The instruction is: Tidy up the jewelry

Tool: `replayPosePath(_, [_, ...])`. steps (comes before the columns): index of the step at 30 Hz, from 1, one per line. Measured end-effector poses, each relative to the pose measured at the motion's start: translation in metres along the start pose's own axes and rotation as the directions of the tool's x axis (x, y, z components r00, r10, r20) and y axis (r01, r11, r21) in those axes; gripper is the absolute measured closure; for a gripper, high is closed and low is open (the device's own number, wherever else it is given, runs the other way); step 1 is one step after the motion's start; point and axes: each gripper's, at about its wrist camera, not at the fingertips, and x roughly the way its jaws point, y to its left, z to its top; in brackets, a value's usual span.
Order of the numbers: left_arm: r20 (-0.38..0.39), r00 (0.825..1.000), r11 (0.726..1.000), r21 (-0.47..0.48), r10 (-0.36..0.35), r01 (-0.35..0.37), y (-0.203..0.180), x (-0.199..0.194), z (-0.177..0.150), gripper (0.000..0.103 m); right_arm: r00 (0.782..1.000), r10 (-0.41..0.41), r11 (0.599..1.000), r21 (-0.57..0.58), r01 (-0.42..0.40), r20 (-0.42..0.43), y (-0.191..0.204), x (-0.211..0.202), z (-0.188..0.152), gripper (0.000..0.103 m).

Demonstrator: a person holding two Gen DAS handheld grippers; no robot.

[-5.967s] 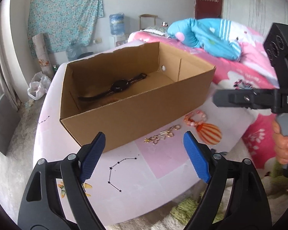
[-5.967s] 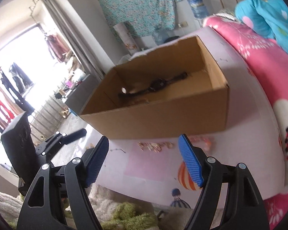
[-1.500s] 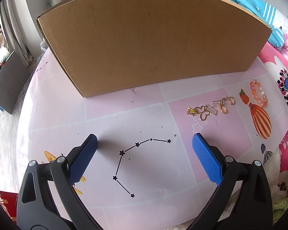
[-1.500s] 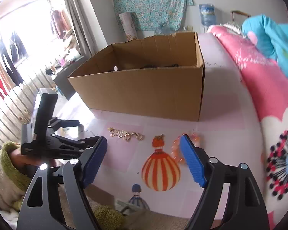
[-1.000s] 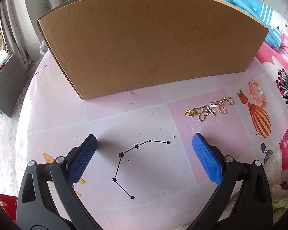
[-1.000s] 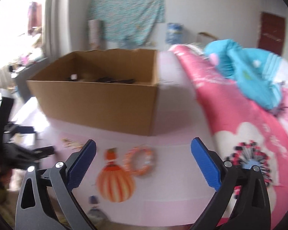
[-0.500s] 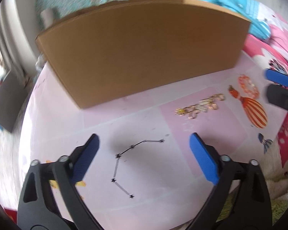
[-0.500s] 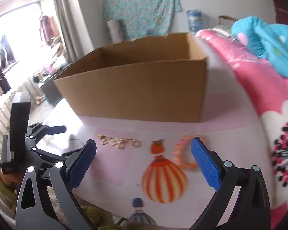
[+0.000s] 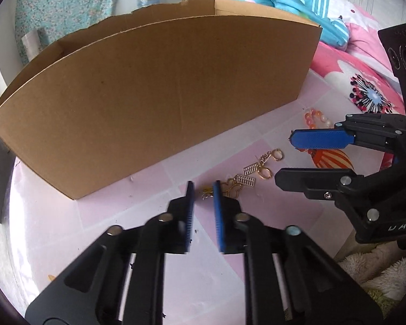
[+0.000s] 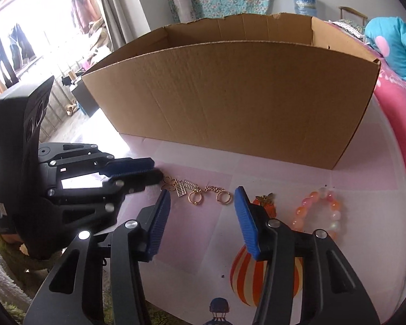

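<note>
My left gripper (image 9: 203, 189) nearly pressed together at gold chain (image 9: 246, 178) end — must pinch low; right gripper (image 10: 203, 197) spread, spare.

The cardboard box (image 9: 154, 103) interior is hidden behind its near wall. The left gripper (image 9: 203, 189) fingertips cover one end of the gold chain (image 9: 246, 178).

Bright daylight, blown-out window glare at left, fisheye edge bending, slight foreground blur
</note>
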Motion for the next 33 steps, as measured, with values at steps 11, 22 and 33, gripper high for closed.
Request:
replayPosePath(11, [-0.017,1.0,0.998,0.062,0.006,-0.005,-0.011,0.003,0.004,0.1,1.0,-0.022,1.0,0.018,0.022,0.015,-0.007,-0.002,-0.005,0.055])
replayPosePath(22, [-0.014,0.998,0.998,0.019,0.057,-0.057,-0.006,-0.001,-0.002,0.101,0.997,-0.08,0.995,0.055,0.081,-0.009,-0.016,-0.008,-0.01,0.074])
replayPosePath(33, [-0.007,0.998,0.998,-0.013,0.064,-0.064,0.0,0.0,-0.004,0.101,0.984,-0.166,0.984,0.053,0.169,-0.059,-0.028,0.005,-0.003,0.08])
